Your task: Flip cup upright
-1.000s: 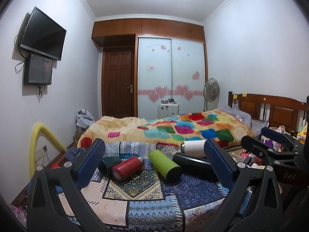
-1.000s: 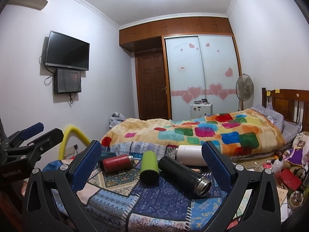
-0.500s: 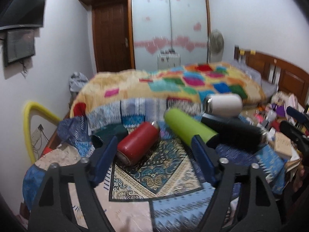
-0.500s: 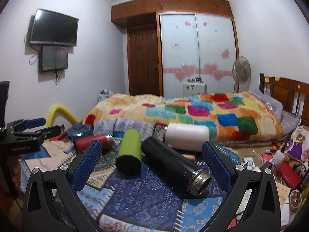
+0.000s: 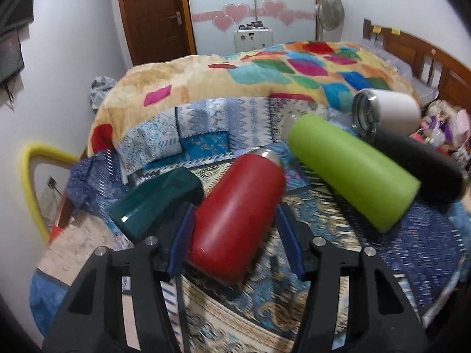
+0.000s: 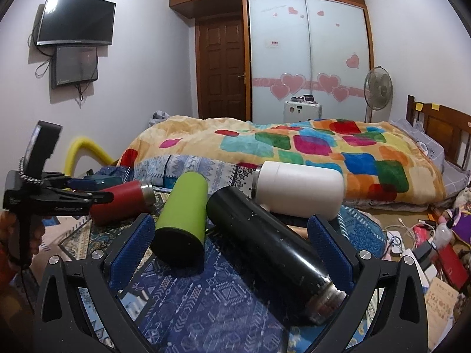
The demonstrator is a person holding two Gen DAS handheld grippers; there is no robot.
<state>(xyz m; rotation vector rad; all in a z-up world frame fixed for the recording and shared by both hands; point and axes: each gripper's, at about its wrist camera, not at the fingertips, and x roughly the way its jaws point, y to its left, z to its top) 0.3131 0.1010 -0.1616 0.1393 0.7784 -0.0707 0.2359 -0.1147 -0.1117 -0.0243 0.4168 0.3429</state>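
Five cups lie toppled on the patterned cloth (image 5: 309,317), and the open left tool (image 5: 235,244) straddles the red cup (image 5: 235,214) (rigid, smooth, likely slippery) mid-body, while the right tool (image 6: 226,256) hangs open.

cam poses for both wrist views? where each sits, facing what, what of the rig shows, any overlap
Left wrist: on the left gripper, low, looking along its fingers at the red cup lying between them; own fingers show.
Right wrist: on the right gripper, aimed at the black cup and green cup; own fingers, plus the left gripper at left.
Shared: red, green, black and white cup, the bed.
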